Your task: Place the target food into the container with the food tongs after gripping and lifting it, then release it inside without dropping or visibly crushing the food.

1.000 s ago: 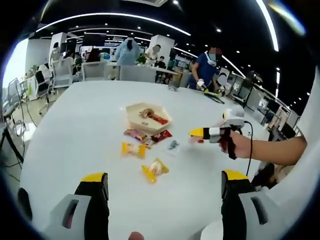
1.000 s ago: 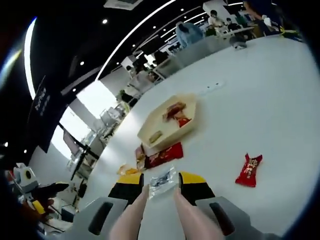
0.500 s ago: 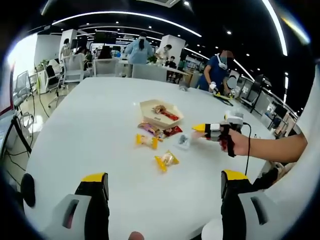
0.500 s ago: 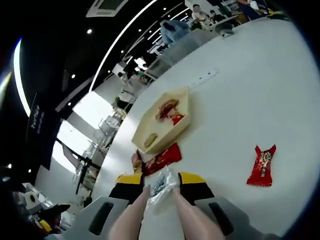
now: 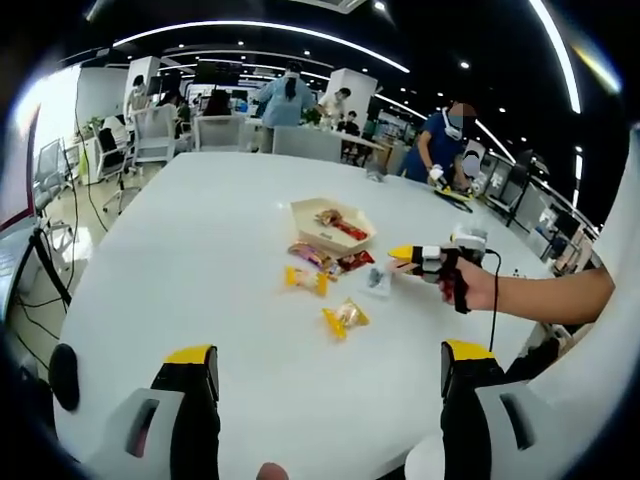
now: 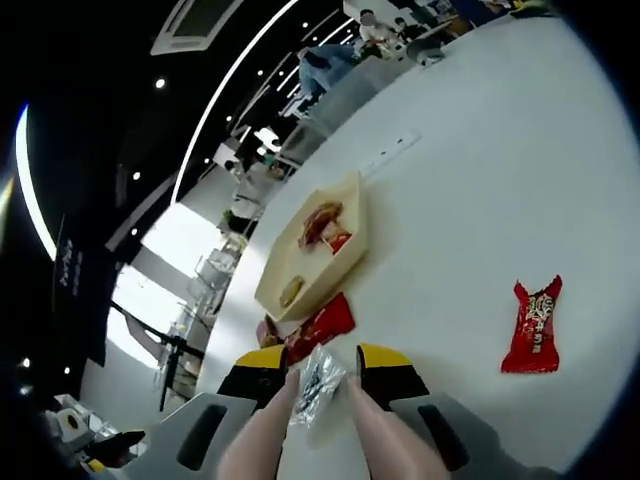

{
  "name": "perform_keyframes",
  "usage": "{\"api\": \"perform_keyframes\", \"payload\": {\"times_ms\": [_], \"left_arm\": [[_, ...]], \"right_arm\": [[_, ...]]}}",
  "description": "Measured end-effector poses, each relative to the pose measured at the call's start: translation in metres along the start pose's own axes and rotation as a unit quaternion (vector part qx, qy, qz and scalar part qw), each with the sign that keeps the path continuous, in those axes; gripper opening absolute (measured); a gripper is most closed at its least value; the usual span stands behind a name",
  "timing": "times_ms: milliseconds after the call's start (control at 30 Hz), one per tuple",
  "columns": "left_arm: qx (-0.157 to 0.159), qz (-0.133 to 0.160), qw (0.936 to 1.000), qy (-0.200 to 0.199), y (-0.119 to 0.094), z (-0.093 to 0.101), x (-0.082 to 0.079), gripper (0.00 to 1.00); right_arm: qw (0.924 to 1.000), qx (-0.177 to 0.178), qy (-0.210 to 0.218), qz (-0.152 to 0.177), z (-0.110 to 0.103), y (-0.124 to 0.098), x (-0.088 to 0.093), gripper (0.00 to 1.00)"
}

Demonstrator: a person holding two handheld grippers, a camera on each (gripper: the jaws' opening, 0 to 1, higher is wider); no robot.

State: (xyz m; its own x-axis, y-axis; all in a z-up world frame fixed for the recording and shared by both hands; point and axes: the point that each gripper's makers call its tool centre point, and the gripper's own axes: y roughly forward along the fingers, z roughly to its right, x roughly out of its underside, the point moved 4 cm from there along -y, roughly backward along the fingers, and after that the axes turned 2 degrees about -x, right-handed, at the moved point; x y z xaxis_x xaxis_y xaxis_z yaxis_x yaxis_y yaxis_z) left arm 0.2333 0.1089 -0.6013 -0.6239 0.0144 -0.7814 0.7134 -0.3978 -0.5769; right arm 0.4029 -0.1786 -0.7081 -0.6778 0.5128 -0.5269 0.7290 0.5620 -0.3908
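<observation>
2 stages of the task look done, gripping and lifting: the tongs (image 6: pixel 320 420), clamped between the right gripper's (image 6: pixel 322 365) fingers, pinch a clear packet (image 6: pixel 314 380) that appears raised off the white tabletop (image 6: pixel 480 200). In the left gripper view the packet (image 5: pixel 377 281) hangs at the tong tips ahead of the right gripper (image 5: pixel 412 261), near the tray (image 5: pixel 333 226) but not yet over it. Left to do, by judgement: carry over the rim, lower, release inside. The tray (image 6: pixel 315 255) already holds about 3 snacks. Loose on the tabletop: red packets (image 6: pixel 318 326) beside the tray, a red wrapper (image 6: pixel 533 326) well apart, 2 yellow snacks (image 5: pixel 345 318). Left gripper (image 5: pixel 325 375) fingers are spread wide, holding nothing
</observation>
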Motion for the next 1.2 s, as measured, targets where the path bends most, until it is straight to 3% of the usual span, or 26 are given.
{"api": "perform_keyframes", "payload": {"times_ms": [367, 500, 533, 600, 700, 967, 1067, 1133, 1167, 1200], "left_arm": [[-0.011, -0.004, 0.9999, 0.003, -0.003, -0.004, -0.002, 0.92], [-0.012, -0.004, 0.9999, 0.005, -0.004, -0.006, -0.003, 0.92], [-0.013, -0.004, 0.9999, 0.005, -0.004, -0.007, -0.004, 0.91], [-0.016, -0.004, 0.9999, 0.005, -0.006, -0.010, -0.004, 0.91], [-0.017, -0.002, 0.9998, 0.005, -0.007, -0.012, -0.006, 0.91], [-0.018, -0.004, 0.9998, 0.002, -0.009, -0.014, -0.003, 0.91], [-0.016, -0.001, 0.9999, 0.001, -0.007, -0.014, -0.003, 0.91], [-0.015, 0.002, 0.9999, 0.000, -0.007, -0.014, -0.004, 0.91], [-0.014, 0.006, 0.9999, -0.001, -0.006, -0.014, -0.005, 0.91], [-0.014, 0.007, 0.9999, -0.002, -0.005, -0.014, -0.006, 0.91]], "right_arm": [[0.9999, 0.004, 0.003, 0.009, -0.004, 0.004, -0.004, 0.21], [0.9990, 0.023, -0.037, -0.009, -0.004, 0.005, -0.001, 0.15], [0.9981, 0.033, -0.052, 0.001, -0.003, 0.006, -0.005, 0.14], [0.9986, 0.025, -0.047, -0.005, -0.008, 0.007, -0.004, 0.12], [0.9958, 0.027, -0.085, -0.021, -0.011, 0.010, -0.003, 0.11], [0.9932, 0.010, -0.115, -0.018, -0.028, 0.009, -0.013, 0.12], [0.9827, 0.015, -0.183, -0.027, -0.036, 0.001, -0.026, 0.12], [0.9721, 0.016, -0.233, -0.020, -0.046, -0.002, -0.036, 0.12], [0.9601, 0.013, -0.278, -0.029, -0.057, -0.003, -0.038, 0.13], [0.9568, 0.003, -0.289, -0.031, -0.063, -0.002, -0.037, 0.13]]}}
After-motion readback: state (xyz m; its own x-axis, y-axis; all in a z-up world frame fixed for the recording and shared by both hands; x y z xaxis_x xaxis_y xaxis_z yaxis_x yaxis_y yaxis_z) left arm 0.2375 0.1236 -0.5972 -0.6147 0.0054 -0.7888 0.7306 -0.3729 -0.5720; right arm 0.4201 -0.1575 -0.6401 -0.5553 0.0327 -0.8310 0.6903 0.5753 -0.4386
